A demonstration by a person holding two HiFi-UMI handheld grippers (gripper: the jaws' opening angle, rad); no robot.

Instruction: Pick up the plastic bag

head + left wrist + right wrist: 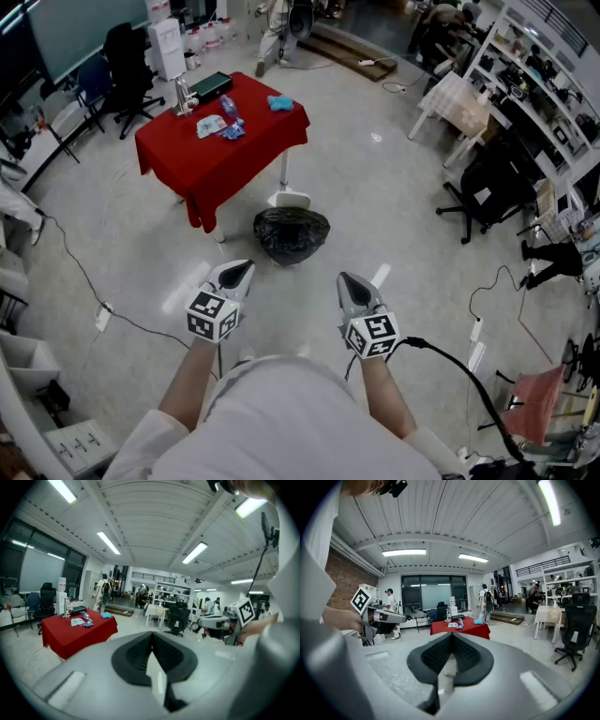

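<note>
You hold two tools: one left gripper [242, 269] and one right gripper [347, 280]. On the floor ahead there is one black plastic bag [292, 234]. There is one red table [211, 164], and on it you can count one silver bottle [182, 95], one black box [212, 85] and one blue cloth [279, 102]. Two black office chairs show clearly: one upper-left chair [127, 56] and one right-hand chair [487, 192]. The small packets [217, 126] on the table are too tiny to count.

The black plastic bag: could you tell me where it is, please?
In the head view, the black plastic bag lies on the floor at centre, beside the red-clothed table.
</note>
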